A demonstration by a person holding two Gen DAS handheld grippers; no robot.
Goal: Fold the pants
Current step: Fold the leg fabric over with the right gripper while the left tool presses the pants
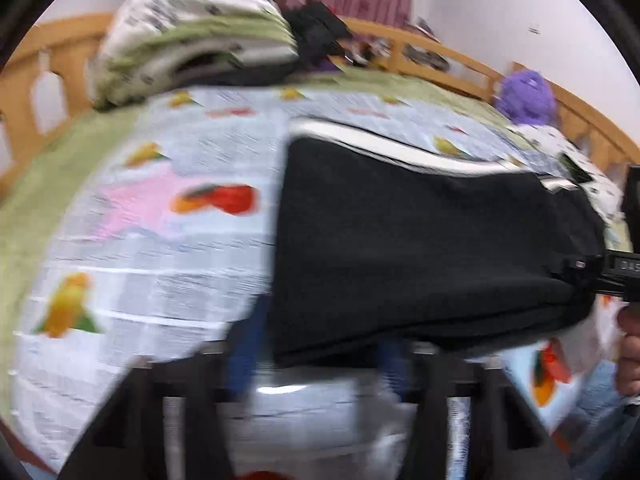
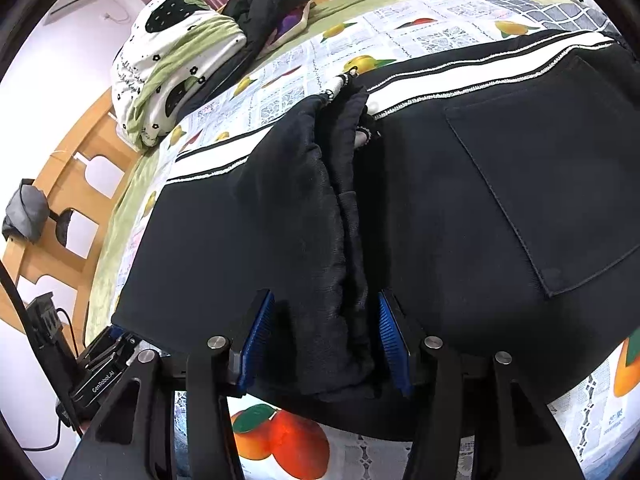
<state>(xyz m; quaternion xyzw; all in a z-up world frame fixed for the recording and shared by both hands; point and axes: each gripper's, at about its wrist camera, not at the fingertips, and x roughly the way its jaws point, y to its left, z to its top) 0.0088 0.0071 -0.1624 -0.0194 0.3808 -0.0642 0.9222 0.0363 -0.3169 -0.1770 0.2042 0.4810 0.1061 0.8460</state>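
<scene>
- Left wrist view, heavily blurred: we see the black pants [image 1: 432, 248] lying on the fruit-print bedsheet [image 1: 160, 208] of a bed with a wooden bed frame [image 1: 460, 60]
- The left gripper [image 1: 316, 356] sits at the near edge of the pants; its blue fingers [image 1: 246, 352] flank that edge, narrowly apart, and we cannot tell whether they press the cloth
- A folded quilt [image 1: 192, 32] lies at the far end of the bed, a purple plush toy [image 1: 526, 98] to the right
- At the right border the other gripper meets the pants, with a hand [image 1: 630, 352] below it
- Right wrist view, sharp: the pants [image 2: 500, 208] cover most of the bedsheet [image 2: 432, 32], white side stripe [image 2: 460, 80] toward the far side, a patch pocket [image 2: 552, 184] at right
- The right gripper [image 2: 324, 344] straddles a bunched ridge of fabric; the fingers [image 2: 258, 340] stand partly open, with a visible gap on either side of the ridge, so nothing is clamped
- The quilt [image 2: 172, 68] lies at upper left, a dark jacket [image 2: 260, 4] beside it
</scene>
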